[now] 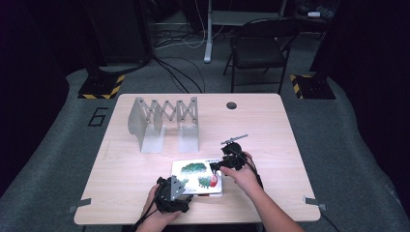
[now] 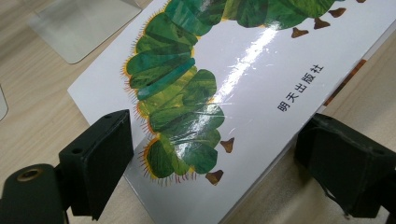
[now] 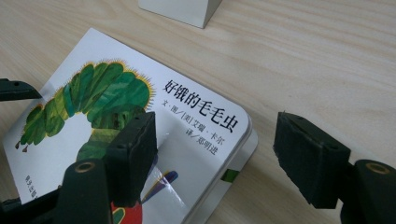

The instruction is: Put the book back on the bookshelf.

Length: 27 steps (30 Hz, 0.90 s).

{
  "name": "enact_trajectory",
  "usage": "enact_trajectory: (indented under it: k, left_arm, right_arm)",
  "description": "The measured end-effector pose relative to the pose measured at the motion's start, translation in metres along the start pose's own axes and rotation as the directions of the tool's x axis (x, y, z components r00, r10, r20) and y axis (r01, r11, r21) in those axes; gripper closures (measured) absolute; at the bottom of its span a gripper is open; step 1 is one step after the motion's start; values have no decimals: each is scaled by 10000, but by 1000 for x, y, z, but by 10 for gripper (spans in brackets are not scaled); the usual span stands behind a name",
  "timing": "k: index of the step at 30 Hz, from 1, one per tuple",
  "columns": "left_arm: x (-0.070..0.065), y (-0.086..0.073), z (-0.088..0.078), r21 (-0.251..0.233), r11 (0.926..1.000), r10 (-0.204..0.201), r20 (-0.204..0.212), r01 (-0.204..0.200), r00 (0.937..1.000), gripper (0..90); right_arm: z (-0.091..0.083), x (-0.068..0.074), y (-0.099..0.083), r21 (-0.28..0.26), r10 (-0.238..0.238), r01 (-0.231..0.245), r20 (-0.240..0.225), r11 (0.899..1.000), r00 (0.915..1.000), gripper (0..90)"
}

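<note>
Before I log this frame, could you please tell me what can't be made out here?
- Book near edge: high view, under left gripper.
- Caterpillar's head: right gripper view, behind right gripper jaw.
- Book's top: left gripper view, cut off by the edge.
- Metal rack: high view, details too small.

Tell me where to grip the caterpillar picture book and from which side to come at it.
Grip the book by its edges, not its face: it lies flat on the table, so only the thin sides offer purchase. The left gripper already straddles one end with open jaws. The right gripper brackets the corner by the title. Probably best to close in low from those opposite ends.
</note>
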<state>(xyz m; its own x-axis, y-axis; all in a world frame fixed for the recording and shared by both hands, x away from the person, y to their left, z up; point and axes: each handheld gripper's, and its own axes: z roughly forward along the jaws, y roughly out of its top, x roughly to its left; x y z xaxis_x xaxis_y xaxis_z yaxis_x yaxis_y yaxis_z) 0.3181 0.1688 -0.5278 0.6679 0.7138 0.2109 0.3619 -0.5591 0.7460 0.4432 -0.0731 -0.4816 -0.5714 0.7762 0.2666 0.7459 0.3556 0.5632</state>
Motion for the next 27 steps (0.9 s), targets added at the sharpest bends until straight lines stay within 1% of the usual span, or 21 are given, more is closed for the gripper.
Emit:
enact_trajectory:
  k: [1,2,4,6,8,9,10,11,13,16,17,18,19,20,22,23,27]
  left_arm:
    - [0,0,0,-25,10000,4,-8,-4,10000,114]
    - [1,0,0,8,10000,48,-49,-48,10000,114]
    - [1,0,0,-23,10000,55,-49,-55,10000,114]
    - [0,-1,0,-72,10000,-1,-54,0,10000,113]
    - [0,-2,1,-130,9999,-1,-68,0,10000,114]
    - [1,-2,0,-99,10000,5,66,-4,10000,113]
    - [1,-2,0,-73,10000,47,53,-47,10000,114]
    - [1,-2,0,-78,10000,52,47,-51,10000,114]
    - [1,-2,0,-87,10000,47,40,-46,10000,113]
    - [1,-2,0,-102,9999,31,31,-31,10000,114]
    - [1,-2,0,-119,9999,11,16,-11,10000,114]
    - [1,-2,0,-114,9999,20,16,-19,10000,114]
    - [1,-2,0,-116,9999,19,13,-19,10000,114]
    - [1,-2,0,-119,9999,17,15,-17,10000,114]
    - [1,-2,0,-122,9999,20,15,-20,10000,114]
    - [1,-2,0,-129,9999,16,17,-16,10000,114]
    - [1,-2,0,-142,9999,10,8,-10,10000,114]
  right_arm:
    - [1,1,1,32,146,-146,-32,9999,9999,299]
    - [2,-1,2,52,-3,3,-41,10000,10000,299]
    - [3,0,5,133,193,-192,-82,9997,9998,299]
    - [4,-2,8,158,150,-149,-82,9998,9999,299]
    - [6,-2,10,150,209,-207,-82,9997,9997,299]
    - [6,-3,11,166,259,-258,-77,9995,9996,299]
    - [7,-4,11,194,207,-205,-105,9996,9997,298]
    - [8,-4,12,216,317,-314,-146,9993,9994,295]
    - [8,-5,13,218,321,-317,-204,9993,9993,295]
    - [9,-7,14,229,480,-473,-320,9986,9983,296]
    - [9,-5,14,384,757,-743,-367,9965,9965,295]
    - [10,-6,14,406,663,-646,-416,9971,9969,289]
    - [11,-7,14,486,755,-731,-501,9961,9959,286]
    - [11,-6,14,502,729,-702,-537,9963,9959,286]
    - [12,-6,14,411,688,-665,-571,9969,9960,286]
    - [12,-5,14,558,665,-633,-582,9964,9961,286]
    - [14,-4,15,564,617,-581,-651,9967,9960,282]
